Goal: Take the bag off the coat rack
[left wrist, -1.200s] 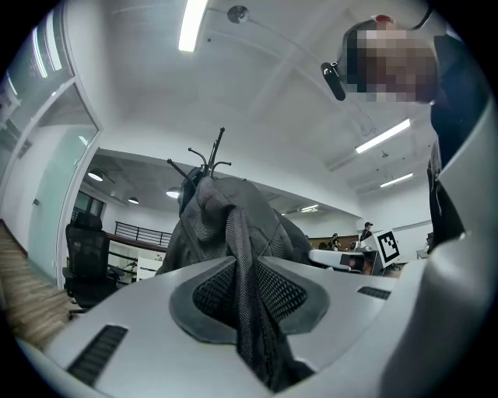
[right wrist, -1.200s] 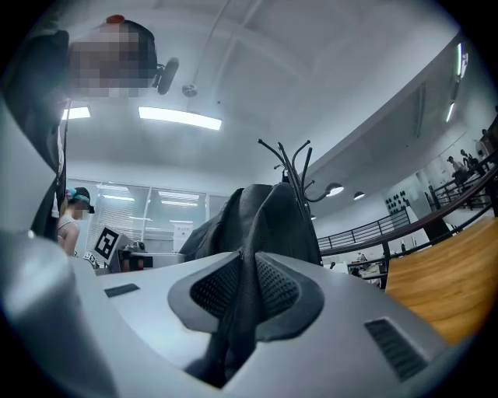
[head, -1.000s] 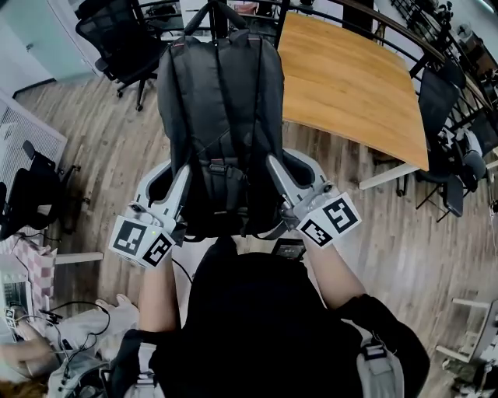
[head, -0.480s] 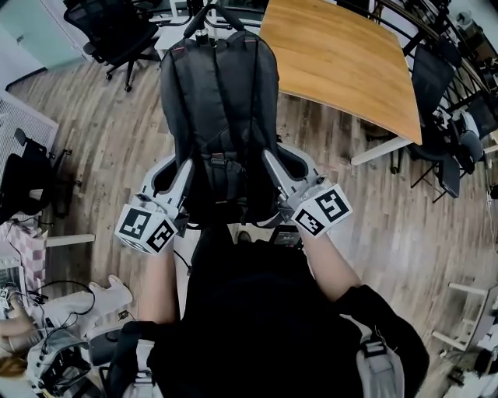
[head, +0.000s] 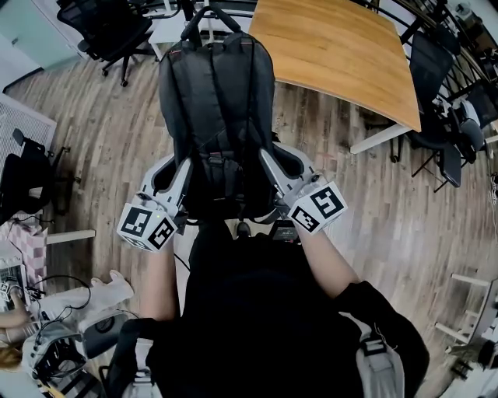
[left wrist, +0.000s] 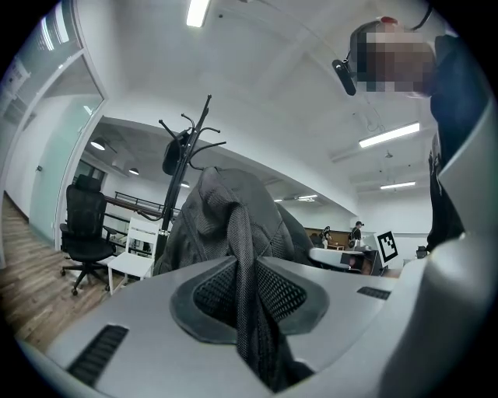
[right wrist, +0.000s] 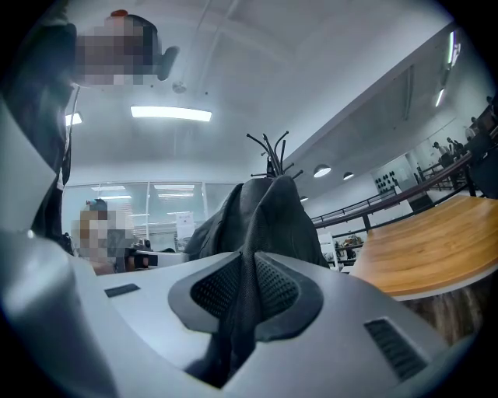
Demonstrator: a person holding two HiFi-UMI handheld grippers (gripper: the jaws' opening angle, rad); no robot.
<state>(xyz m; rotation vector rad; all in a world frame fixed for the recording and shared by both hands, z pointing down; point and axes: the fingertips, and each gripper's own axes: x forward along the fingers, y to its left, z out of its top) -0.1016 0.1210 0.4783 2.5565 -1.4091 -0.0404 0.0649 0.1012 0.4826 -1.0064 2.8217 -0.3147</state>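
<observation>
A dark grey backpack hangs upright between my two grippers in the head view, its straps facing me. My left gripper is shut on the bag's left side strap, and the mesh fabric is pinched between its pads. My right gripper is shut on the right side strap in the same way. The black coat rack stands just behind the bag. Its hooks show over the bag's top, and in the right gripper view the rack's hooks rise above the bag.
A wooden table stands to the right of the rack. Black office chairs and a white stool are at the left, more chairs at the far right. A person sits among cables at the lower left.
Both grippers, still shut on the straps, have brought the bag a little lower and nearer to me. The rack's hooks now stand clear above the bag's top.
</observation>
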